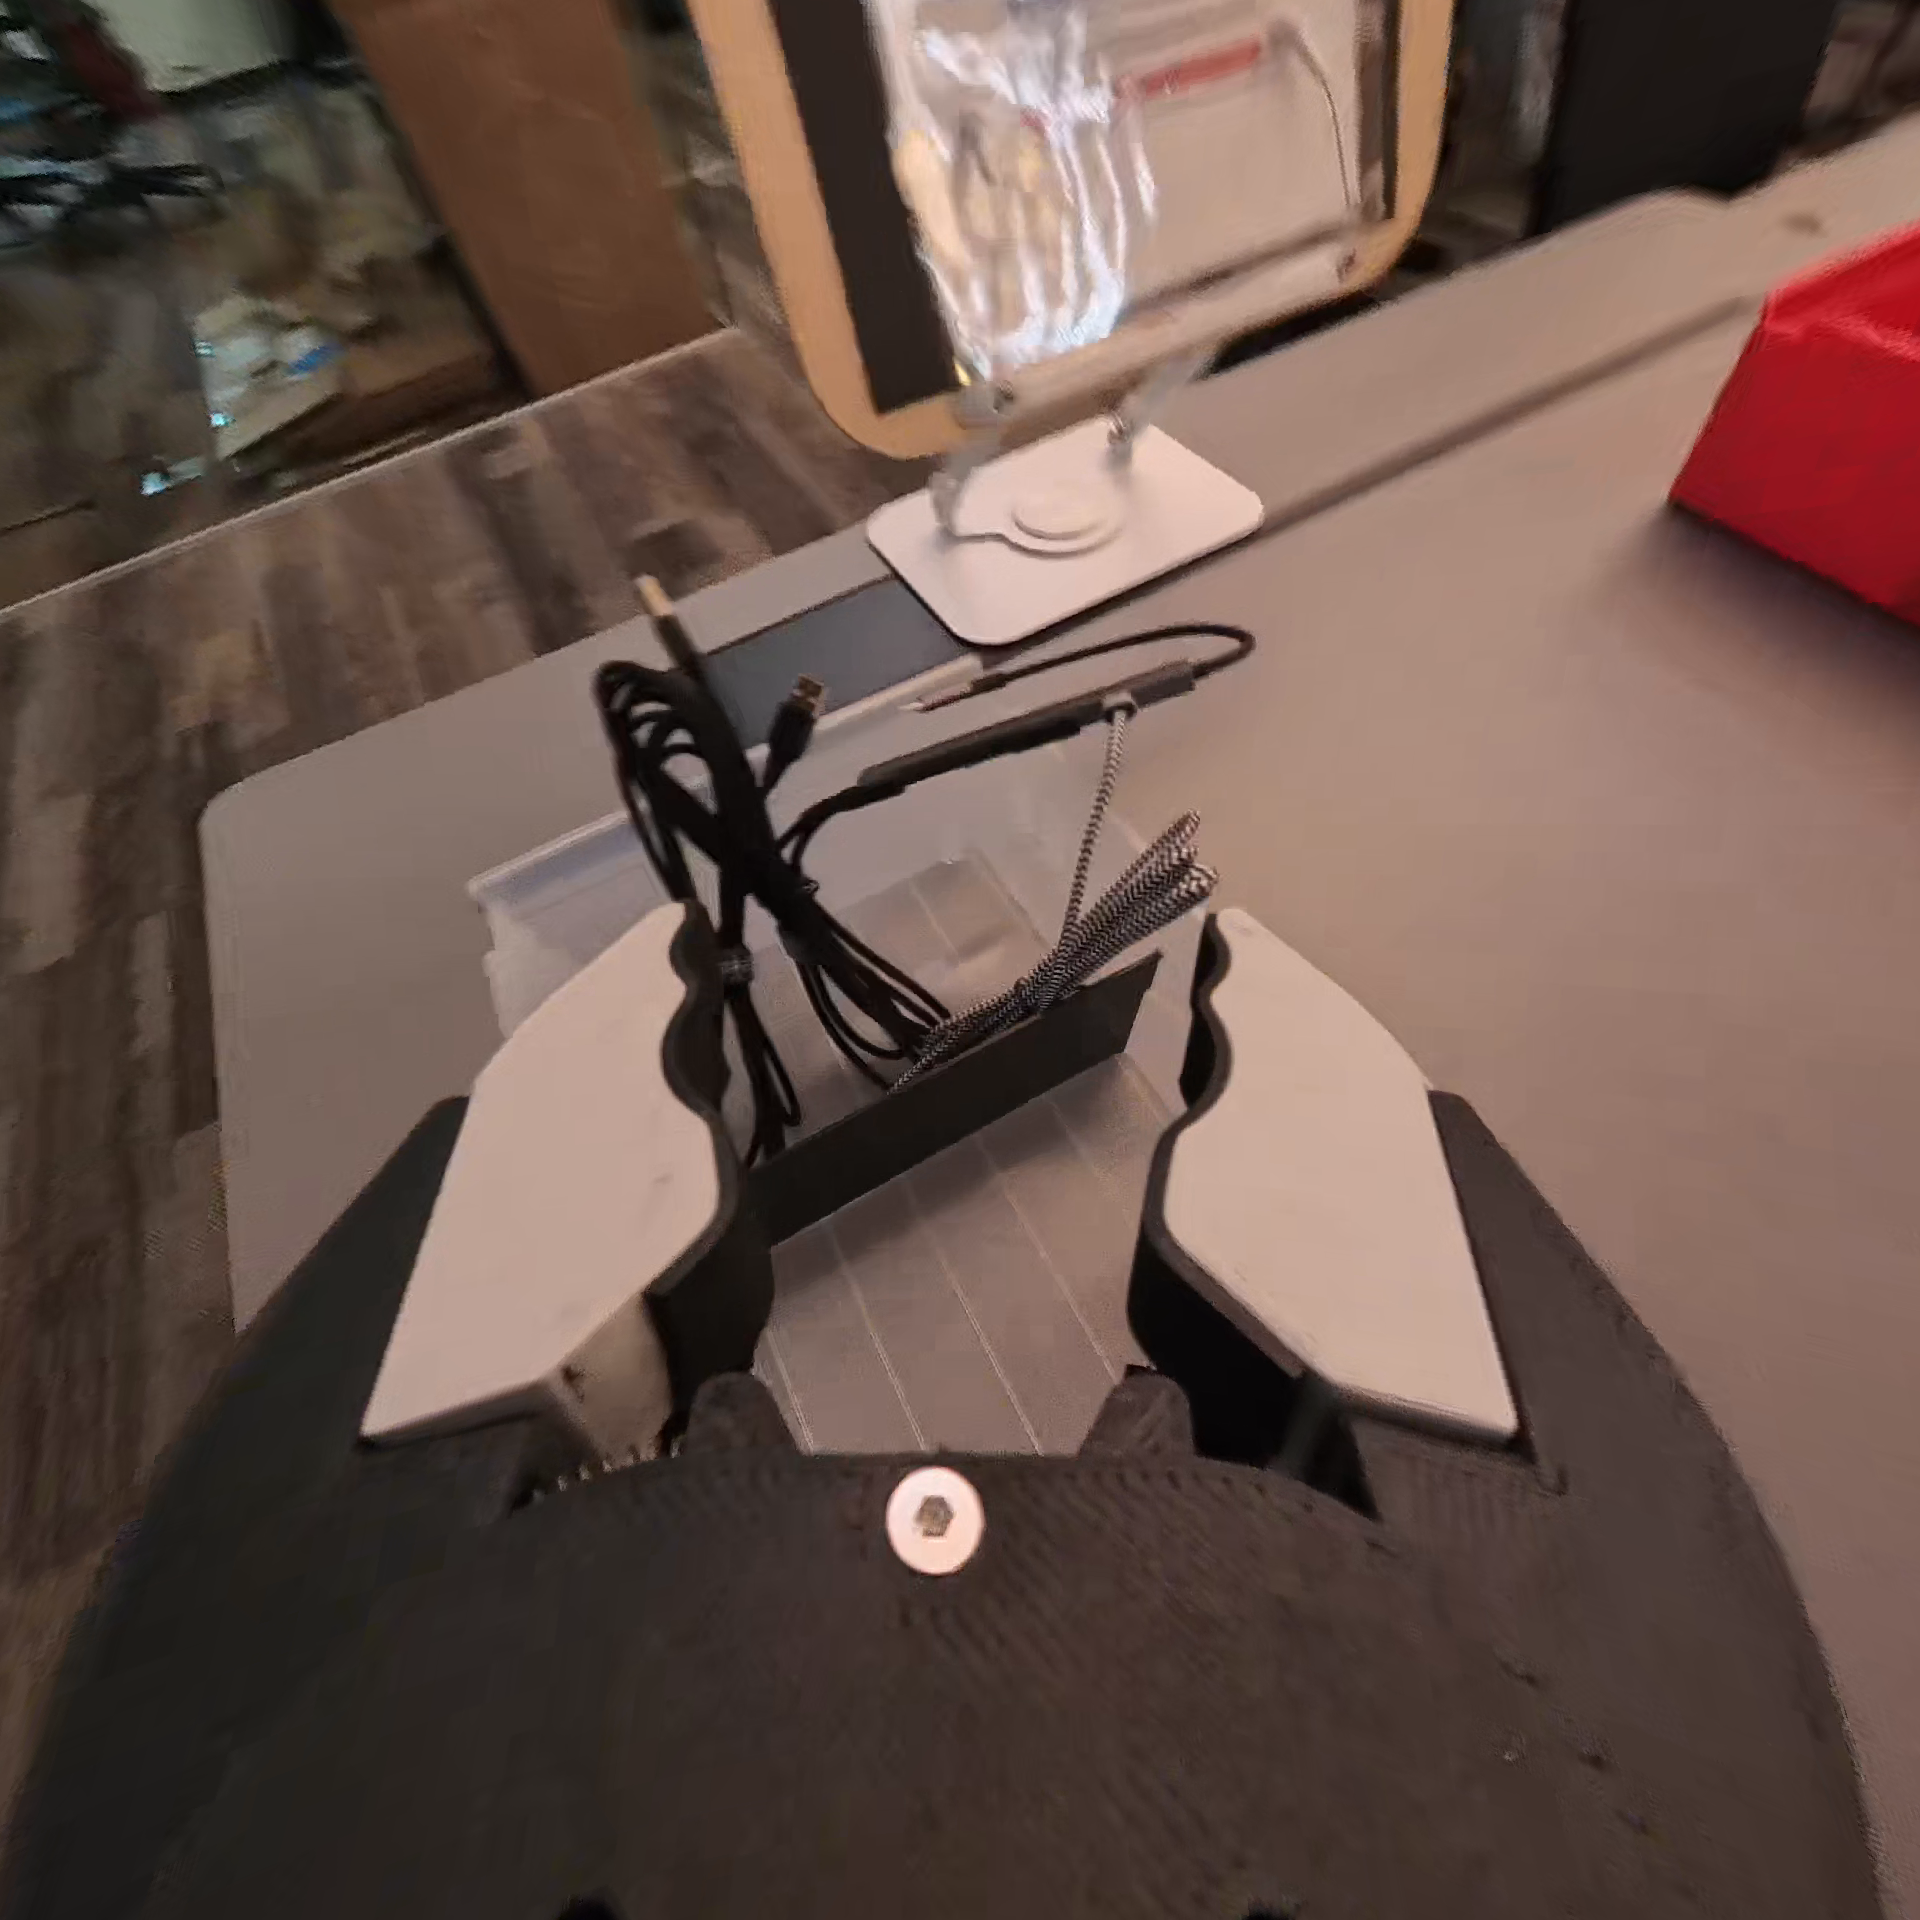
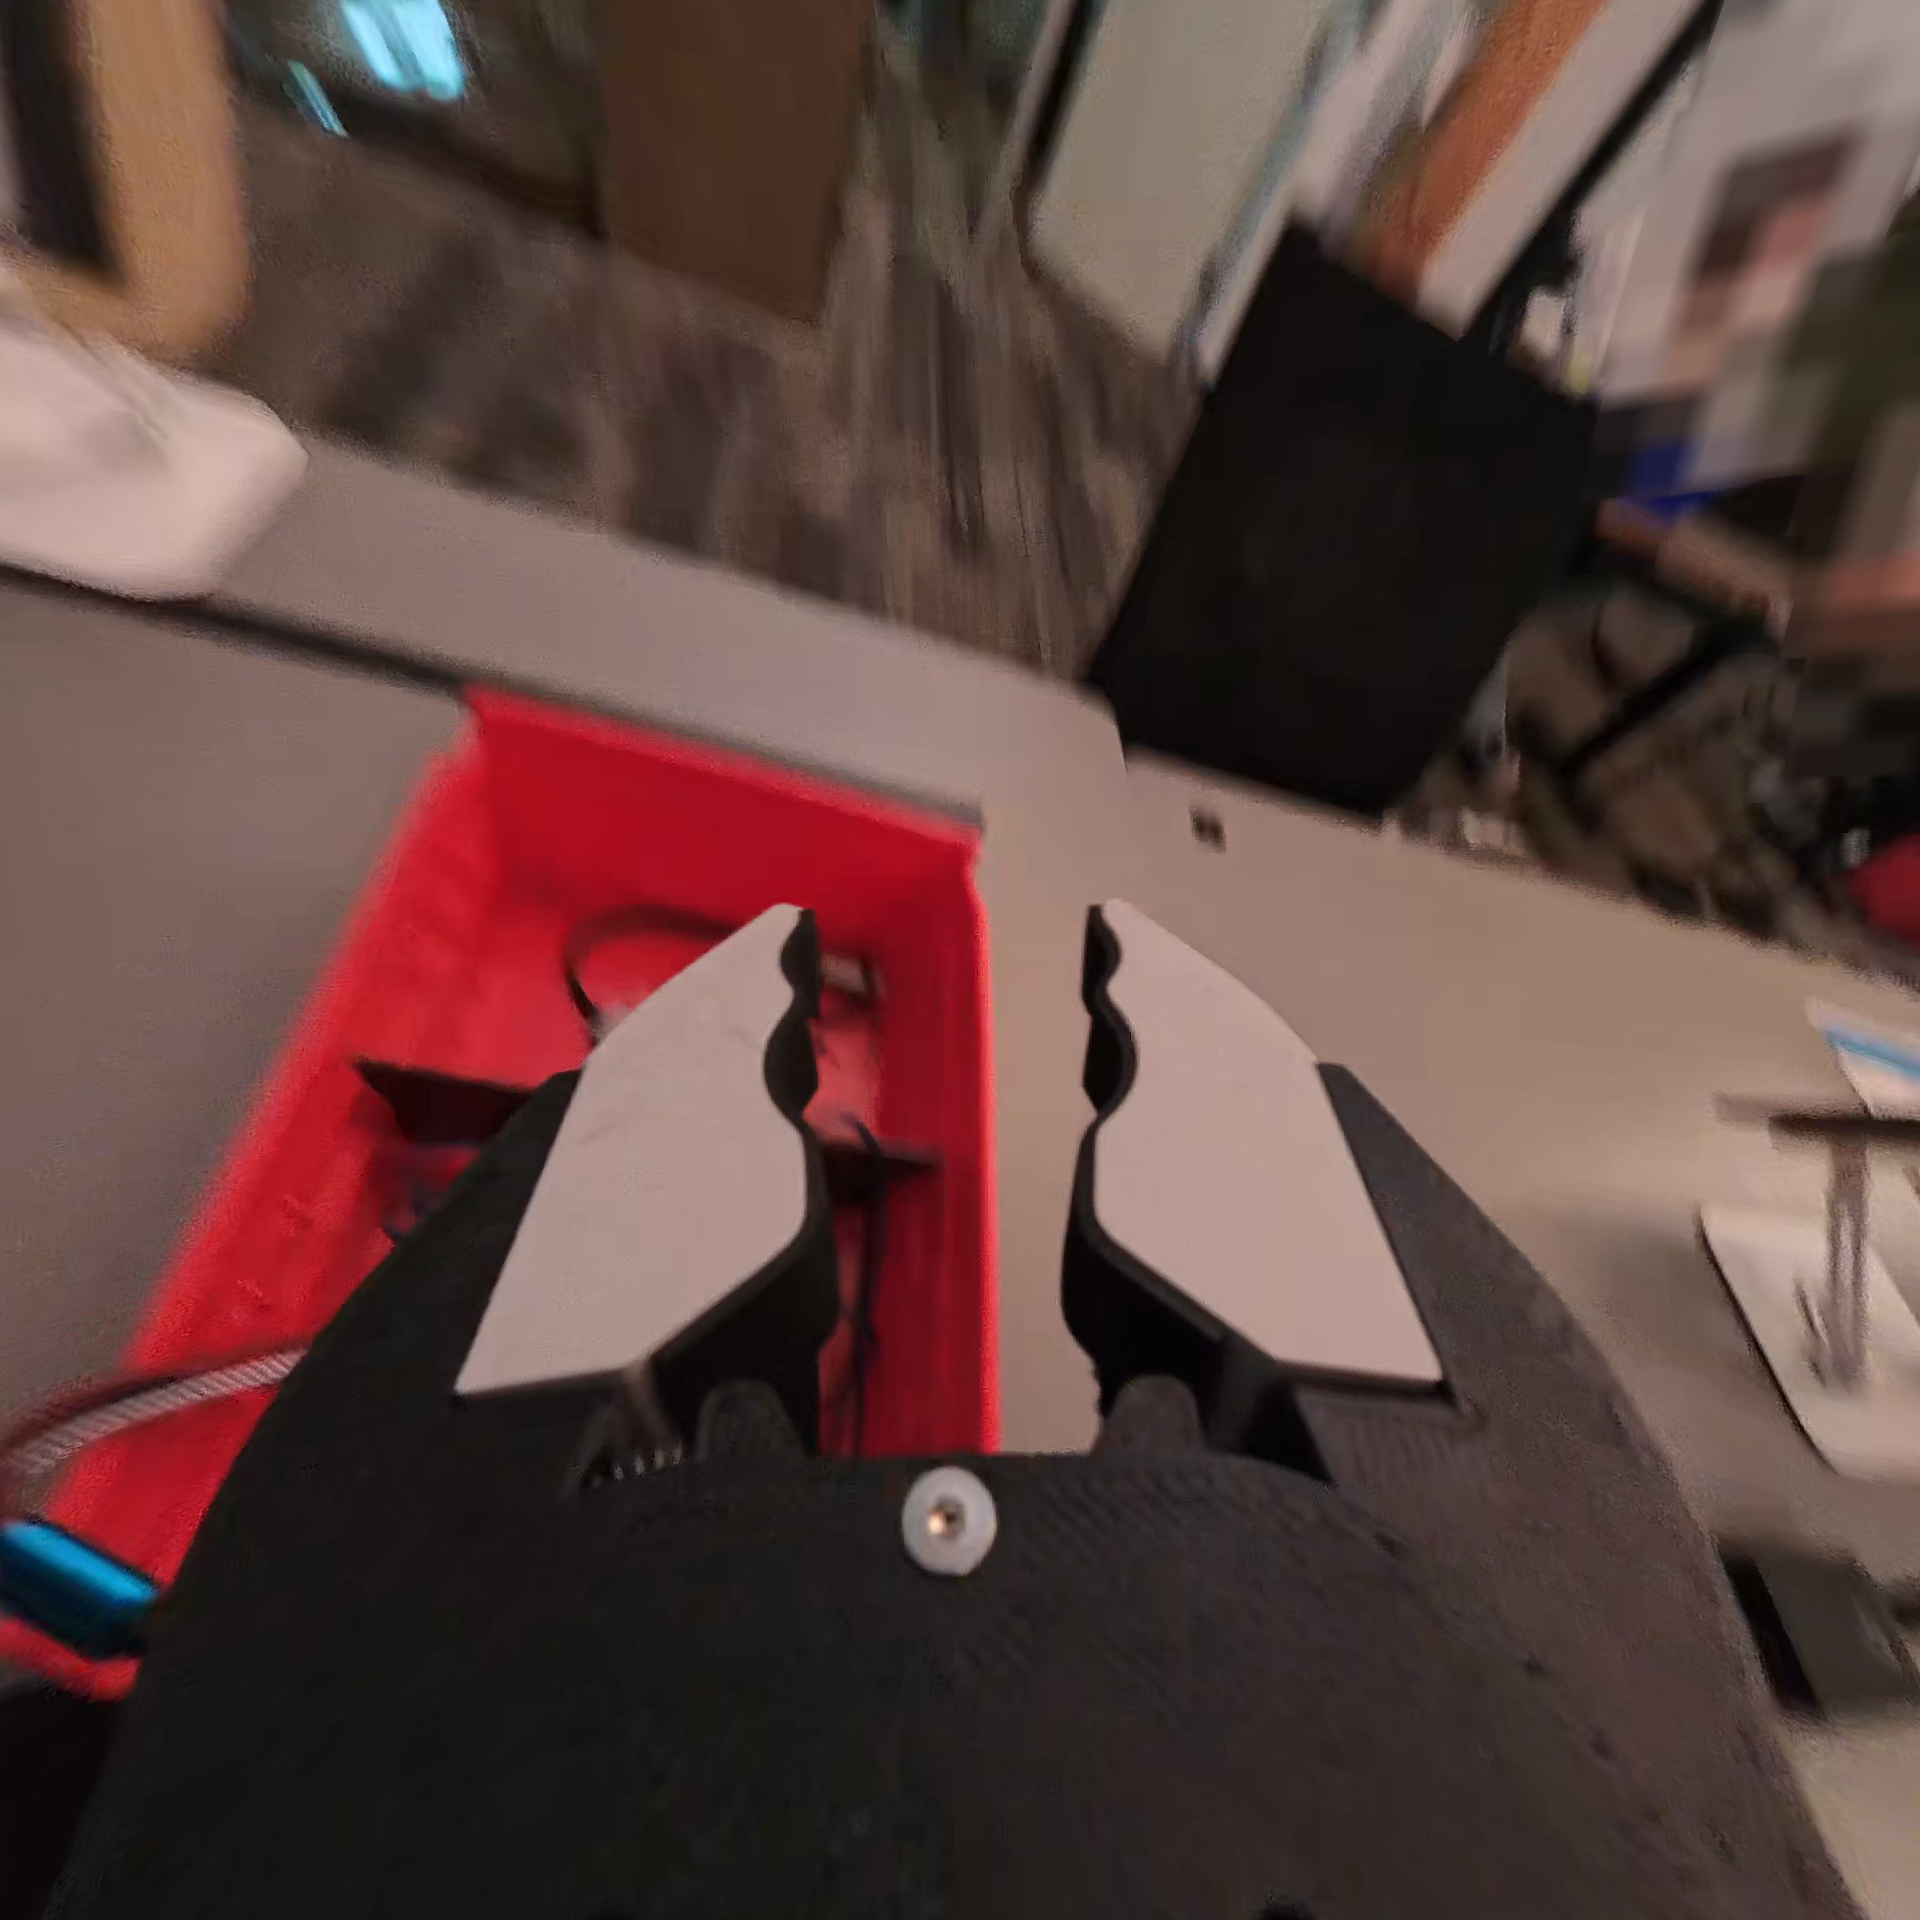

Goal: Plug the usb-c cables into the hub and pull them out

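My left gripper (image 1: 951,925) is open and empty, above a clear plastic box (image 1: 935,1226). A coiled black cable (image 1: 717,852) and a braided black-and-white cable (image 1: 1122,925) stand in the box against a black divider strip (image 1: 966,1091). A slim black hub (image 1: 997,743) lies across the box's far edge with the braided cable running up to it. My right gripper (image 2: 945,925) is open and empty, over the right wall of a red bin (image 2: 623,831) that holds thin dark cables (image 2: 623,935). A blue plug (image 2: 73,1590) on a braided cable shows at the lower left.
A tablet (image 1: 1091,177) on a white stand (image 1: 1070,530) is behind the clear box on the grey table (image 1: 1507,831). The red bin (image 1: 1818,436) is at the right. Another stand base (image 2: 1829,1340) sits at the right in the blurred right wrist view. Across from one pair of fingers to the other is roughly 70 cm.
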A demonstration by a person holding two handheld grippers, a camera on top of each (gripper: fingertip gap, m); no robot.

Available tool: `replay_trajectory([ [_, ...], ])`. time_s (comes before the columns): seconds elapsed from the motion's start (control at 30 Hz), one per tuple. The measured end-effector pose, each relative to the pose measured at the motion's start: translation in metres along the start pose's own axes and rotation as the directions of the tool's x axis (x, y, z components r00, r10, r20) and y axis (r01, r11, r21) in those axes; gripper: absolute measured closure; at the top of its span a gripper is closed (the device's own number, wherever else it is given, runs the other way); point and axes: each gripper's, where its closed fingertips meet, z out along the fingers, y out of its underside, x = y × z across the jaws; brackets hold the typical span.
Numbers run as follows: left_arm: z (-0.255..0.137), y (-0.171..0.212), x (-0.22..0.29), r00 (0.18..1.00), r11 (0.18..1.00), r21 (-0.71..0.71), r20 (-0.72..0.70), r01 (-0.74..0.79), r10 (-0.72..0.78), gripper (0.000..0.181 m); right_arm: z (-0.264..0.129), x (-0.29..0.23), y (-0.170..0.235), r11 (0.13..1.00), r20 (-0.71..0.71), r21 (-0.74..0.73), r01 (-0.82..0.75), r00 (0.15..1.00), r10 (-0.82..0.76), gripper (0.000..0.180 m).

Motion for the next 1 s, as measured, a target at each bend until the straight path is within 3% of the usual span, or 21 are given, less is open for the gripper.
replay_trajectory([
  [0.13,0.038,0.013,-0.009,0.999,0.997,-0.077,0.035,-0.006,0.008,0.102,-0.041,-0.045,-0.087,0.934,0.071,0.357,0.001,0.997,-0.028,0.121],
  [0.23,0.057,0.025,-0.034,0.989,0.990,-0.090,0.110,0.112,-0.102,0.107,-0.056,-0.070,-0.120,0.880,0.072,0.474,0.027,0.995,-0.070,0.121],
  [0.33,0.076,0.025,-0.043,0.981,0.987,-0.059,0.129,0.150,-0.142,0.106,-0.047,-0.094,-0.126,0.875,0.098,0.481,0.064,0.987,-0.126,0.121],
  [0.57,0.108,0.022,-0.030,0.962,0.972,-0.161,0.184,-0.171,0.200,0.106,0.012,-0.130,-0.099,0.915,0.137,0.349,0.203,0.955,-0.265,0.119],
  [0.7,0.131,0.026,-0.021,0.892,0.885,-0.256,0.137,-0.389,0.432,0.110,0.033,-0.141,-0.085,0.916,0.168,0.310,0.254,0.934,-0.316,0.117],
  [0.83,0.152,0.019,-0.010,0.782,0.774,-0.256,0.093,-0.579,0.616,0.129,0.047,-0.149,-0.077,0.926,0.209,0.282,0.251,0.926,-0.315,0.117],
  [1.0,0.173,0.026,-0.011,0.740,0.726,-0.262,0.061,-0.635,0.670,0.144,0.054,-0.160,-0.072,0.915,0.223,0.271,0.298,0.906,-0.360,0.117],
])
